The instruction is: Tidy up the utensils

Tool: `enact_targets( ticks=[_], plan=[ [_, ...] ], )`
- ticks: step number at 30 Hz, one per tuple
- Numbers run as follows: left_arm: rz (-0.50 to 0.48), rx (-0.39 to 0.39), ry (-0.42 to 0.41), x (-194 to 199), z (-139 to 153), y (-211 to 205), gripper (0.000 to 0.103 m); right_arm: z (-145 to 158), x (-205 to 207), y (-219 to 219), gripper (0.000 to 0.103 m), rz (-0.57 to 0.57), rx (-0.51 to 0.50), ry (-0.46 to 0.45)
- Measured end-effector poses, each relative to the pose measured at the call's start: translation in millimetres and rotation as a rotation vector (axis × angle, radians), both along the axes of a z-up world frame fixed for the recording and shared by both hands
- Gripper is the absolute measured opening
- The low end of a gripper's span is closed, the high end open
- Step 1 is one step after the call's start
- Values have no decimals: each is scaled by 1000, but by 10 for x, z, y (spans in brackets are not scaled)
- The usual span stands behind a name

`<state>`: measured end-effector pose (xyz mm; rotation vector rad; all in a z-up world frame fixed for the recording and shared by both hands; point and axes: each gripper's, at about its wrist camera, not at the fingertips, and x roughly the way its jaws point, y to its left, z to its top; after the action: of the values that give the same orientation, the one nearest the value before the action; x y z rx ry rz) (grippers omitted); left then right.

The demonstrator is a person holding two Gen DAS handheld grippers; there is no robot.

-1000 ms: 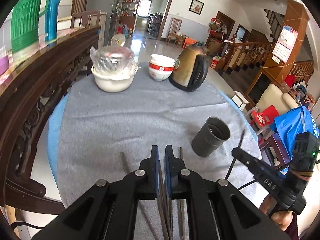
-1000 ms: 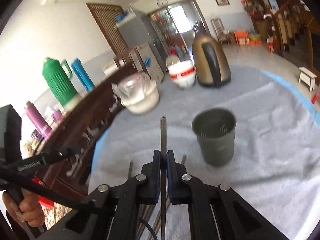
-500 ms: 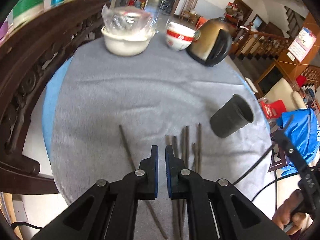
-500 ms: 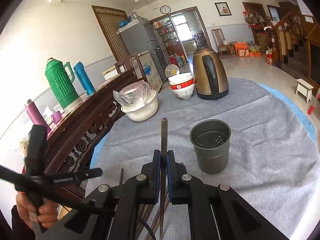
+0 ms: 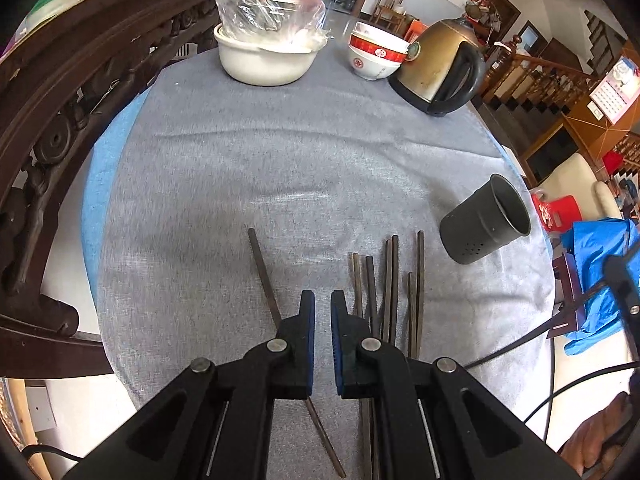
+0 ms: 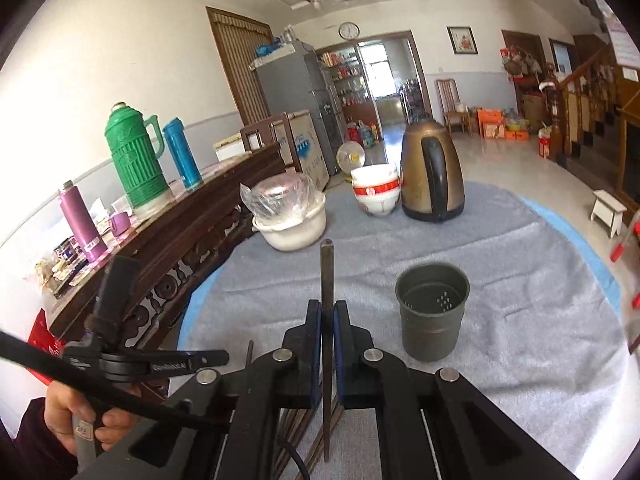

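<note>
Several dark chopsticks (image 5: 386,280) lie side by side on the grey cloth (image 5: 280,168), with one chopstick (image 5: 262,268) apart to their left. My left gripper (image 5: 322,300) hovers above them, jaws nearly closed with a narrow gap and nothing between them. A dark perforated utensil holder (image 5: 486,220) stands to the right, also in the right wrist view (image 6: 434,308). My right gripper (image 6: 328,308) is shut on one chopstick (image 6: 327,276) that points up, left of the holder.
A white pot with a bagged lid (image 5: 266,48), stacked red-and-white bowls (image 5: 376,56) and a bronze kettle (image 5: 440,68) stand at the far side. A carved wooden rail (image 5: 60,92) runs along the left. Flasks (image 6: 136,156) stand behind it.
My left gripper has risen and tilted down over the chopsticks. My right gripper has steadied with its chopstick, a little farther back from the holder.
</note>
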<state>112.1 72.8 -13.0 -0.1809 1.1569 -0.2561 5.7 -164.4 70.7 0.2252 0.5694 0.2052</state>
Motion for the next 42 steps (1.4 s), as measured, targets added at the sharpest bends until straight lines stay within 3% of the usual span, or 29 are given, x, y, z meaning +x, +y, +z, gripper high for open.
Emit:
enact_targets(
  ticks=[12,14,16,19,38,42],
  plan=[
    [-5,17,-2,-61,36,-35,7,311,-99,-13,6,-26,-24,-92],
    [-8,17,0,-60,30,-31,11,328,-119,-42,6,-33,-18,-97],
    [-5,18,5,-40,5,-21,24,338,-138,-67,6,-43,-20,-99],
    [-5,27,21,6,-63,-10,36,357,-156,-105,6,-55,-19,-103],
    [32,83,156,377,-643,6,36,256,-47,-372,6,-97,31,-81],
    [55,61,179,489,-700,33,36,216,-32,-448,6,-102,50,-72]
  ],
)
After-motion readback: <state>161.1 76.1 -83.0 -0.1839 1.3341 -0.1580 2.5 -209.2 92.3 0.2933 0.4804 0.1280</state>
